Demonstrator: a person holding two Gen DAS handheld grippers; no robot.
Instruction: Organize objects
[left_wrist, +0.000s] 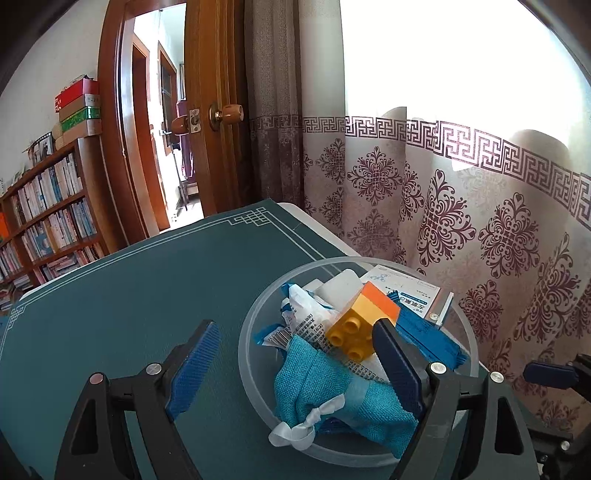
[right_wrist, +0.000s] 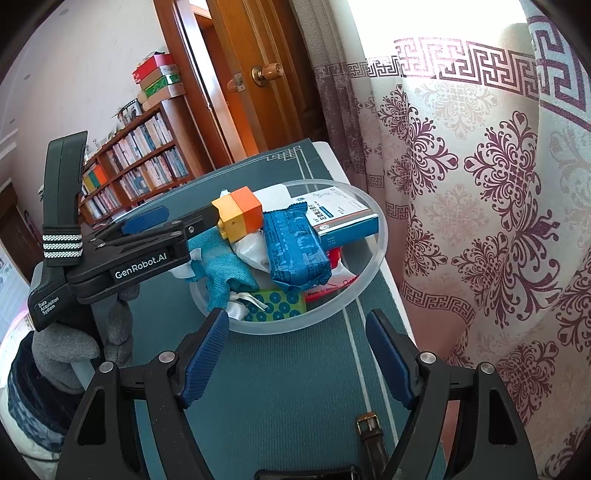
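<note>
A clear round bowl (left_wrist: 255, 325) (right_wrist: 369, 280) stands on the dark green table mat, full of small things. A yellow and orange toy brick (left_wrist: 364, 317) (right_wrist: 240, 216) lies on top of the pile. Under it are a teal cloth pouch (left_wrist: 332, 391) (right_wrist: 225, 273), a blue wrapped packet (right_wrist: 295, 251), a white and blue medicine box (left_wrist: 410, 295) (right_wrist: 340, 216) and a green dotted card (right_wrist: 277, 304). My left gripper (left_wrist: 295, 345) (right_wrist: 177, 218) is open over the bowl, its right finger beside the brick. My right gripper (right_wrist: 295, 343) is open and empty, just before the bowl.
A brown watch strap with a buckle (right_wrist: 371, 435) lies on the mat (left_wrist: 129, 295) under my right gripper. A patterned curtain (left_wrist: 480, 206) hangs close behind the table's right edge. A bookshelf (left_wrist: 48, 218) and a wooden door (left_wrist: 218, 110) stand at the far left.
</note>
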